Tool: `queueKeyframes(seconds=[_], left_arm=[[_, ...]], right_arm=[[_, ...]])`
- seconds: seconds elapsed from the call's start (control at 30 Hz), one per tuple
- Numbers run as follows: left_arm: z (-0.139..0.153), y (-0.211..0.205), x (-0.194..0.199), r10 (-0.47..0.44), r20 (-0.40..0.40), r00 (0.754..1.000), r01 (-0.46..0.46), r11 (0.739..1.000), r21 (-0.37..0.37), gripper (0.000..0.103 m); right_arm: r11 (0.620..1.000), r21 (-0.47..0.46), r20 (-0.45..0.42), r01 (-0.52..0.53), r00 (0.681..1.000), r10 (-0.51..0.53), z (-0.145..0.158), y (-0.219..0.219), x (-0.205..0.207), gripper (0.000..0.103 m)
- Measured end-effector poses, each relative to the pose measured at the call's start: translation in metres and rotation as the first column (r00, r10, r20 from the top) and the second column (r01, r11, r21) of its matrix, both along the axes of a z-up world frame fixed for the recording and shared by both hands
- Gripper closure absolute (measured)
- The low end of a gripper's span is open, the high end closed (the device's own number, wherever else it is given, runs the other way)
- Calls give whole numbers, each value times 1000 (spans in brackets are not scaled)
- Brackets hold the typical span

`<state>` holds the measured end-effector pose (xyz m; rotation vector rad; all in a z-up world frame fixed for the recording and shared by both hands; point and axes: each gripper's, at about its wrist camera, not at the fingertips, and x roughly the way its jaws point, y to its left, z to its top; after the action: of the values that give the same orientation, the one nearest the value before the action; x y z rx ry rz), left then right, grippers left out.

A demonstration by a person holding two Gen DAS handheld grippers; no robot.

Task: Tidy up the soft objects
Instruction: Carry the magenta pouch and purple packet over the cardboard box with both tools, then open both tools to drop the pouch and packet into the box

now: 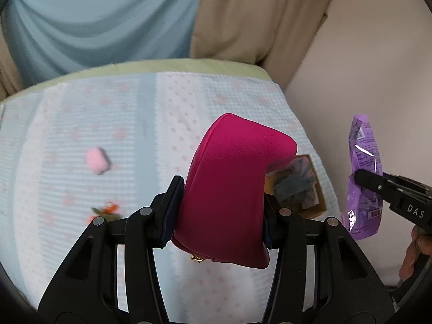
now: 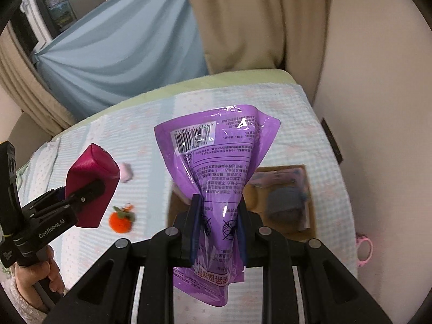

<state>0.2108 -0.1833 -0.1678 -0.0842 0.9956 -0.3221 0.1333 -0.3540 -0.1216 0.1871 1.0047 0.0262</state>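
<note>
Purple packet (image 2: 216,178), upright, pinched in the right hand-held gripper (image 2: 217,229) above the cardboard box (image 2: 310,216) on the bed (image 2: 324,135); magenta pouch (image 1: 232,189) clamped in the left hand-held gripper (image 1: 218,216), farther off.

A plain magenta leather pouch (image 1: 229,189) fills the centre frame. The glossy purple plastic packet (image 2: 213,178) carries black print and a white barcode; the waffle-textured bed cover (image 1: 129,124) is pale blue-and-white striped with pink dots.
</note>
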Motion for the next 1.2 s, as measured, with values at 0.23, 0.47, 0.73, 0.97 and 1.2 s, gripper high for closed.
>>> queueKeyframes(seconds=[0.23, 0.47, 0.73, 0.97, 1.2], left_arm=[[-55, -47, 27, 6, -103, 995, -5, 1000, 11, 58], [-112, -63, 53, 36, -178, 983, -26, 998, 55, 58], [-157, -77, 80, 0, -230, 973, 23, 995, 96, 58], [-177, -96, 89, -63, -275, 959, 98, 988, 116, 54], [-164, -101, 80, -107, -249, 963, 154, 972, 180, 0]], right_arm=[[1000, 11, -83, 16, 996, -15, -42, -47, 23, 82], [987, 126, -195, 97, 978, -72, -102, -73, 49, 82], [956, 207, -305, 206, 942, -137, -161, -87, 73, 81], [940, 216, -369, 265, 913, -173, -196, -96, 89, 75], [944, 184, -369, 273, 910, -191, -200, -102, 92, 8]])
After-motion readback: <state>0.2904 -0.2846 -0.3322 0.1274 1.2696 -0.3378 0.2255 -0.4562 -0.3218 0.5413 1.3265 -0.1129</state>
